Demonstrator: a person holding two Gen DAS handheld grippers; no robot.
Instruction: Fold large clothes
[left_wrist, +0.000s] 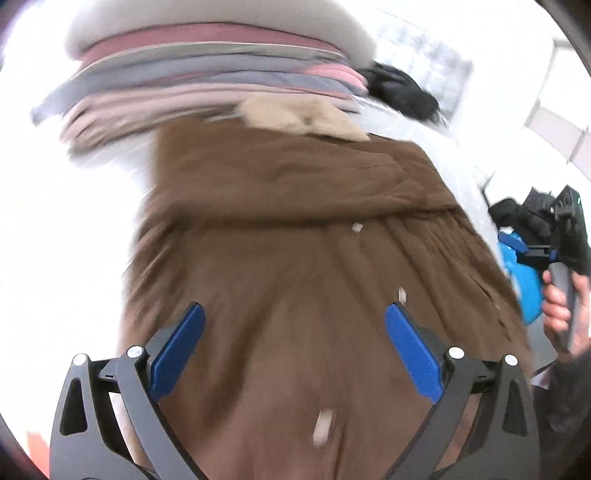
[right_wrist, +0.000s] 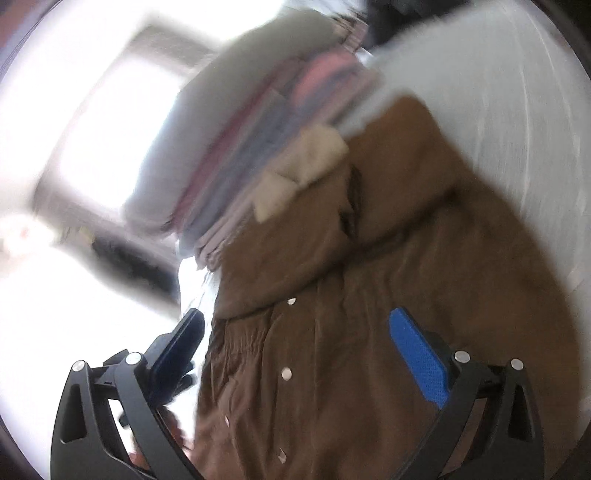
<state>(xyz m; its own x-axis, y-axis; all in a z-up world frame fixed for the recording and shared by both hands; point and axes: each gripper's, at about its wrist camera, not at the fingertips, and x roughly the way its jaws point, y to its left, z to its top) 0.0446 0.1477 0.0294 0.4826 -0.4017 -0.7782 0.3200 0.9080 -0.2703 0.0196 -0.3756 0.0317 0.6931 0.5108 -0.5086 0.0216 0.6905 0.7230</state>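
Brown coat (left_wrist: 288, 229) lies spread on white bed (left_wrist: 55, 221), cream collar (left_wrist: 303, 114) at 12 o'clock touching a stack of folded clothes (left_wrist: 214, 74). Left tool (left_wrist: 295, 332) jaws wide apart over coat, holding nothing. Right tool (right_wrist: 295, 339) jaws apart too, empty. Both views blurred.

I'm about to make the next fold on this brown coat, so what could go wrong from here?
1. The brown coat lies against the stack of folded clothes; lifting its fur collar could topple the stack.
2. Both hand-held grippers are open above bunched folds, so a pinch may catch only one layer.
3. Snap buttons could snag.
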